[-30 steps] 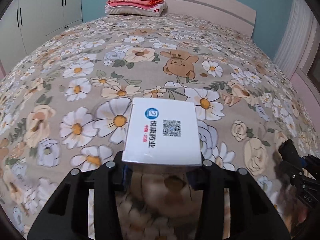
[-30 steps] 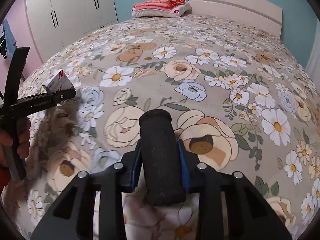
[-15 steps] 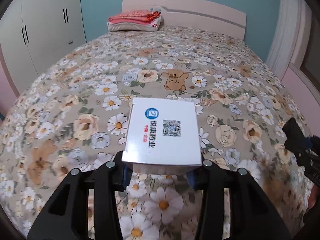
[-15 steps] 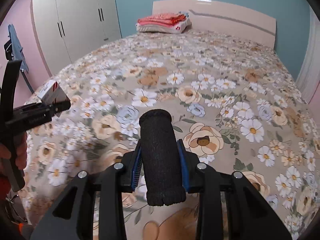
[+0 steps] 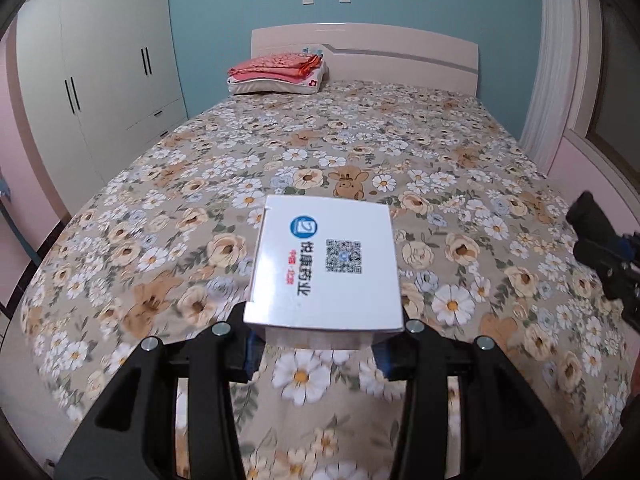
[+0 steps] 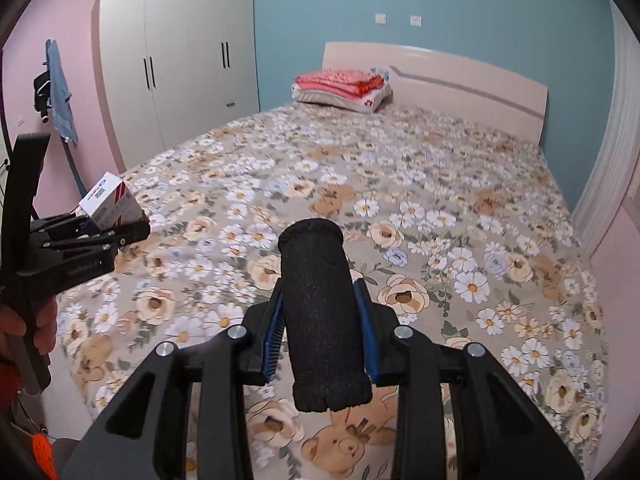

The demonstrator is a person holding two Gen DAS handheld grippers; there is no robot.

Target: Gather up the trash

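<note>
The left gripper [image 5: 322, 344] had its fingers pinching a white medicine box [image 5: 325, 262], flat side up, with a blue logo and a QR code on its top face. From the right-hand view the same box [image 6: 110, 204] showed red stripes along its side and sat clear of the bed, carried out to the near left. The right gripper [image 6: 320, 344] had its blue-padded fingers [image 6: 274, 336] pressed against a black foam cylinder [image 6: 322, 316], which stood nearly upright between them. Both pieces seemed to be held level and raised off the bedspread so that they could be carried away together, one per hand, though no bin was in sight.

Below them lay the bed [image 5: 400, 148], covered by a tan floral bedspread with cartoon bears, and I could see no other litter on it. At the far end, folded red bedding [image 5: 280, 66] rested on a pillow against the pale headboard [image 5: 400, 48]. A white wardrobe [image 6: 180, 60] stood far left by the blue wall, and a blue garment [image 6: 60, 92] hung on the pink wall.
</note>
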